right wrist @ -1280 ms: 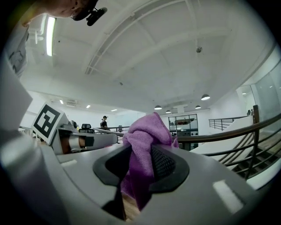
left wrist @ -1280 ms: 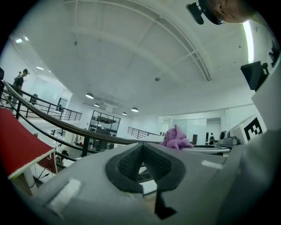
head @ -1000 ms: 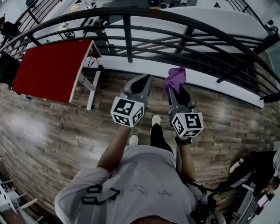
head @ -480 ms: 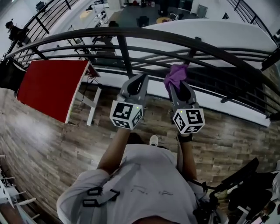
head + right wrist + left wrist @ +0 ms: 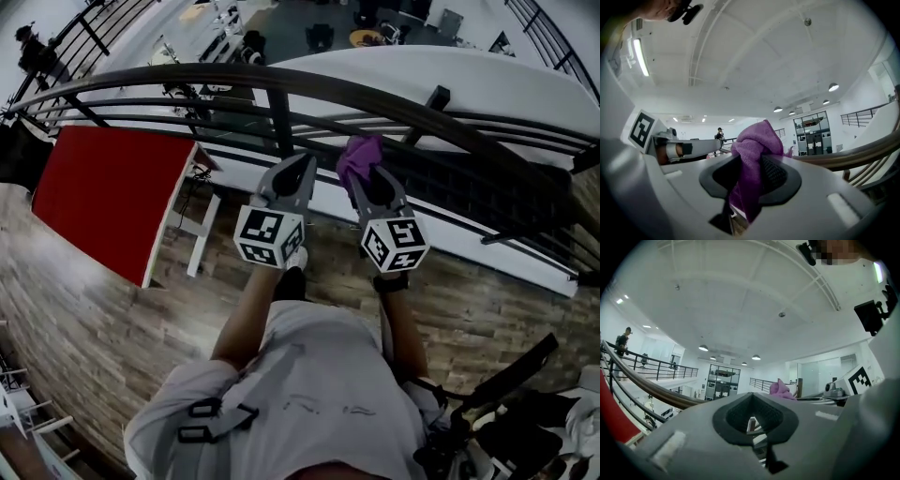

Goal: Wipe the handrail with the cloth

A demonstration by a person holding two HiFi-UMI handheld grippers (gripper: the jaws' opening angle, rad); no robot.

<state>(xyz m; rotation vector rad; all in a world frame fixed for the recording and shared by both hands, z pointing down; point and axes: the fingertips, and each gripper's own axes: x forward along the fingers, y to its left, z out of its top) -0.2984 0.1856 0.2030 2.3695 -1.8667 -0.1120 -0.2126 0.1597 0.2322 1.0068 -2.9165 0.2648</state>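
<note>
One: R gripper point(image 5: 364, 176) is clamping purple cloth point(image 5: 359, 153) near handrail point(image 5: 187, 72). Two: I'm holding L gripper point(image 5: 302, 167) beside it, jaws resting together, nothing btwn.

Losing handrail point(image 5: 328, 84) off both side edges of head view. Burying lower part of cloth point(image 5: 754, 140) between jaws of right gripper point(image 5: 750, 180), not showing full shape. Reading far person point(image 5: 622, 341) in left gripper view as too small for detail.
</note>
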